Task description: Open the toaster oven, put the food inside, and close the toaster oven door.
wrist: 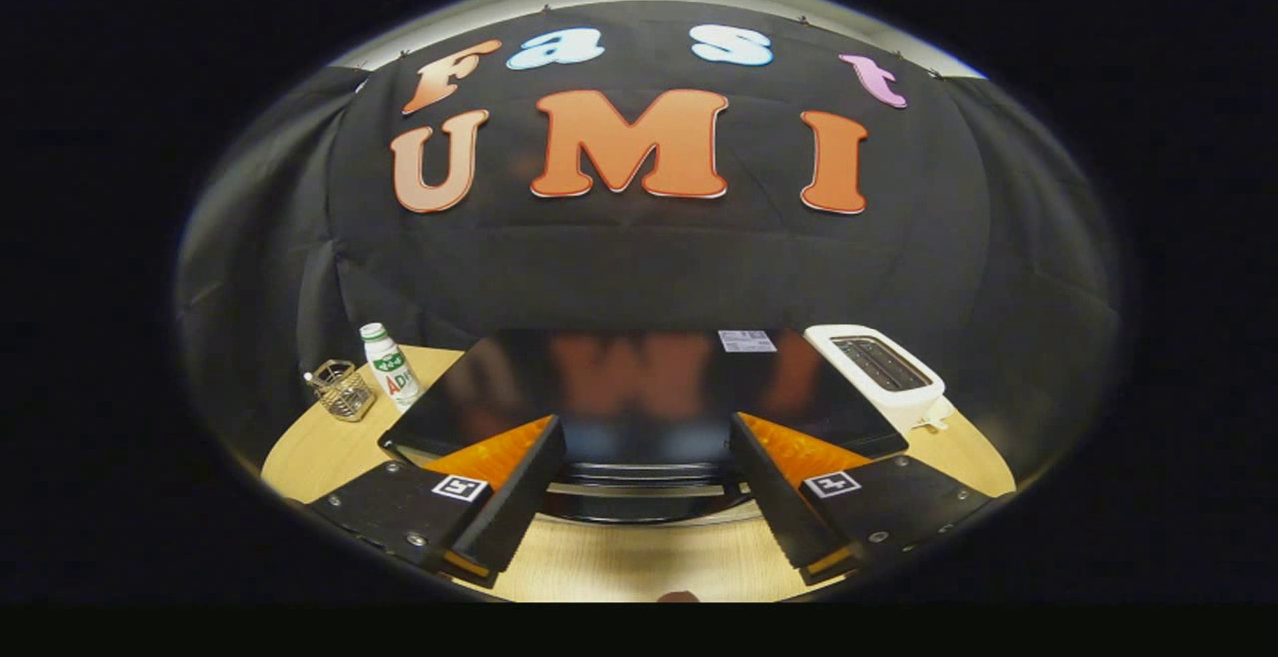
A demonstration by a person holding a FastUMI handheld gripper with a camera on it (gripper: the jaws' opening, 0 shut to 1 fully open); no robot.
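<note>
A black toaster oven point(639, 387) sits on the round wooden table point(310, 447), seen from above its glossy top. Its front with a metal door handle point(635, 489) lies just ahead of and between my fingers; the door looks closed. My gripper point(639, 537) hovers over the table in front of the oven, open wide, nothing between its fingers. A small brown thing point(679, 596) peeks in right below the gripper; I cannot tell what it is.
A white slot toaster point(884, 372) stands to the right of the oven. To its left are a white bottle with a green cap point(389, 365) and a small wire basket point(341, 389). Black cloth walls close the booth behind.
</note>
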